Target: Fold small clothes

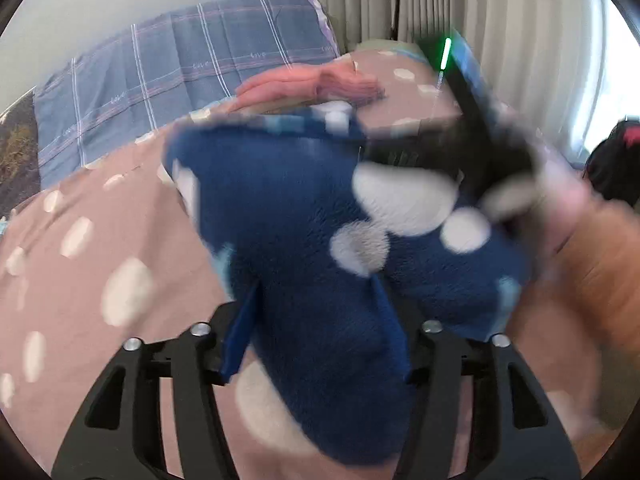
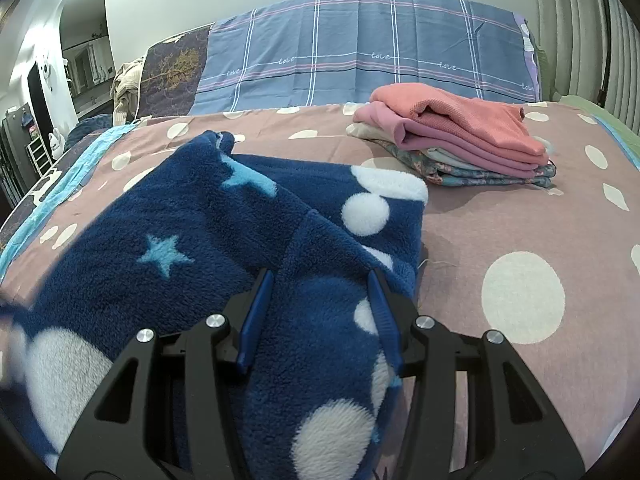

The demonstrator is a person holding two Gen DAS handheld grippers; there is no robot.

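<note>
1. the bed (image 2: 500,216), under a mauve spotted cover, carries everything; a blue plaid sheet (image 2: 360,48) hangs along its far edge.
2. the fleece (image 2: 192,232), navy with stars and white dots, lies bunched across the near left part of the bed, partly lifted.
3. a stack (image 2: 460,140) of folded clothes sits near the far right corner, well apart from the fleece.
4. the right gripper (image 2: 320,316) is clamped on a thick fold of fleece at the near edge.
5. the left gripper (image 1: 316,328) has fleece between its fingers; blur hides whether the pads press.
</note>
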